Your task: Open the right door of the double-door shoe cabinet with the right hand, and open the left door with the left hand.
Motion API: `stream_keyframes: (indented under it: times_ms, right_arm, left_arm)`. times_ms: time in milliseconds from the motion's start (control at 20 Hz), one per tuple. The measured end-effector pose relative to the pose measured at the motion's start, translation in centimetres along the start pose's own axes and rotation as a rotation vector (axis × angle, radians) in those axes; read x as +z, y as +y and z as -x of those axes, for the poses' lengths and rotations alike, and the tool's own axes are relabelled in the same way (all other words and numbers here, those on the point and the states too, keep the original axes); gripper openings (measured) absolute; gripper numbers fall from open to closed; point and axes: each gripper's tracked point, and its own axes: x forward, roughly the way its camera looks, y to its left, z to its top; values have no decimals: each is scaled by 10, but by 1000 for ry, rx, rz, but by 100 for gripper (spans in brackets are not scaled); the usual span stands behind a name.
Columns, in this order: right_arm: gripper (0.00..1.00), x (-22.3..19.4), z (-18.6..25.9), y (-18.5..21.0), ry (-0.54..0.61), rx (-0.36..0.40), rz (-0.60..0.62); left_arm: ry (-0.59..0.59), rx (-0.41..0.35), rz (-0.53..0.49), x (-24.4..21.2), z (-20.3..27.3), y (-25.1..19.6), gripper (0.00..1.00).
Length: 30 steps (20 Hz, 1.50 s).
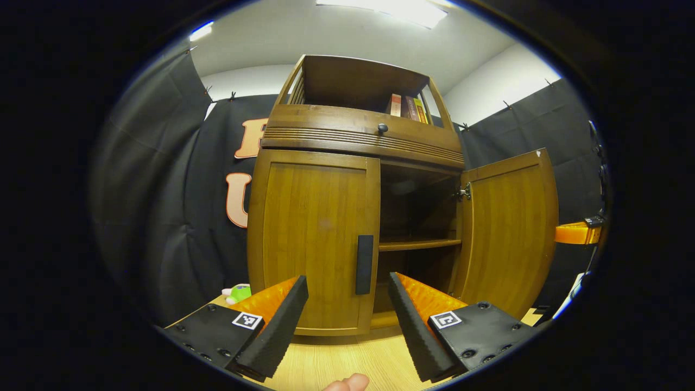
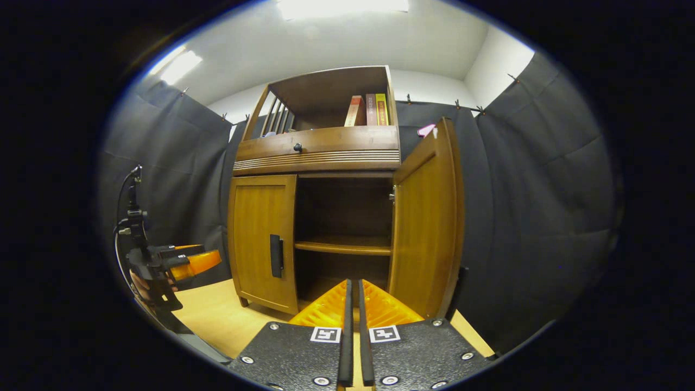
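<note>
Pale wooden floor (image 1: 336, 358) carries shoe cabinet (image 1: 326, 136), black-curtained walls around.

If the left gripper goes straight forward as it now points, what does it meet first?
Most likely the handle of the closed left door: it stands between the open left gripper fingers, though depth is hard to judge.

Pretty clearly a staged recording booth, not anyone's actual home. Black cloth (image 2: 532, 179) hangs as walls on all sides, clipped up along the top, with plain white walls (image 2: 434, 84) and bright ceiling light panels (image 2: 342, 6) above it. The only furniture is 1 brown wooden double-door shoe cabinet (image 1: 315, 239) with a few books (image 2: 369, 109) on its open top shelf, standing on a light wood-grain surface (image 2: 209, 315). There's also a black stand with cables (image 2: 133, 217) off to the side.
</note>
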Motion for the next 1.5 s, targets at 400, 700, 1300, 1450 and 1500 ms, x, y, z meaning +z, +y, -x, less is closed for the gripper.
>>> stream_keyframes:
  times_ms: [400, 700, 1300, 1450, 1500]
  right_arm:
    - [75, -15, -23, 17, 4, -42, 46]
    - [100, -8, -29, 17, -8, -62, 23]
    - [94, -6, -21, -3, -20, -52, -23]
    - [94, -4, -20, -10, -26, -60, -15]
    - [94, -3, -20, -11, -30, -61, -12]
  left_arm:
    - [26, -8, -18, -7, -8, -10, 95]
    - [45, -26, -8, -5, -34, -27, 99]
    - [78, 29, -15, -28, -153, -36, 95]
    - [120, 40, 24, -42, -173, -31, 97]
    - [125, 39, 43, -45, -178, -31, 99]
